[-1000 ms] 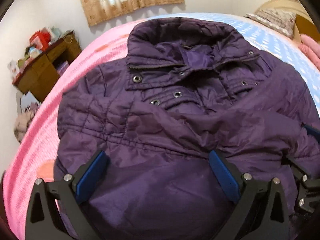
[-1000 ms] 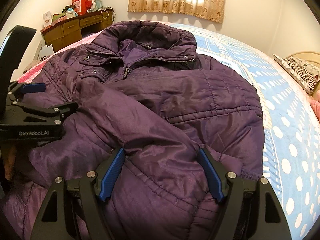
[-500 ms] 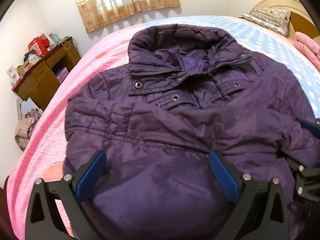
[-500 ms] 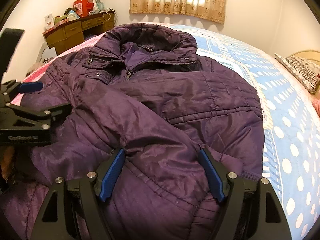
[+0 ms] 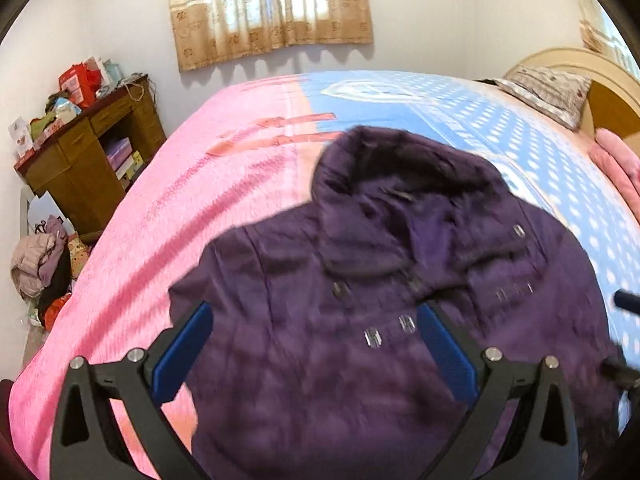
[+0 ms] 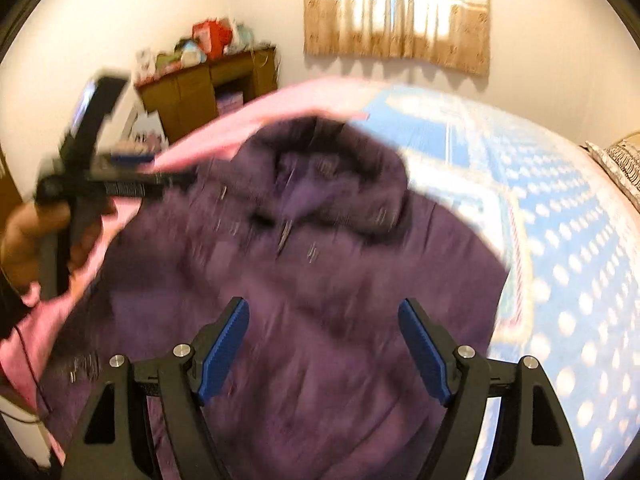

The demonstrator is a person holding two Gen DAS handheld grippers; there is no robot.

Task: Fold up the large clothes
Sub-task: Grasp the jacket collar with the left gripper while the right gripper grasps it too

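Jacket [image 5: 400, 300] now lies farther off; both hand-held grippers, left [image 5: 316, 352] and right [image 6: 324, 348], have pulled back, jaws apart, fold apparently placed.

We can read no text, label, brand, number or sign anywhere in these views. The side of the left tool [image 6: 120, 184], seen from the right wrist, carries a pale strip of marking, but motion blur smears it past reading. The red packages [image 5: 78, 80] and other boxes piled on the wooden worktop [image 5: 86, 152] by the wall are too small and soft for us to make out any lettering, and the same holds in the right wrist view [image 6: 212, 34]. A white card or bag [image 5: 44, 216] on the floor beside that worktop shows a dark mark we cannot decipher.
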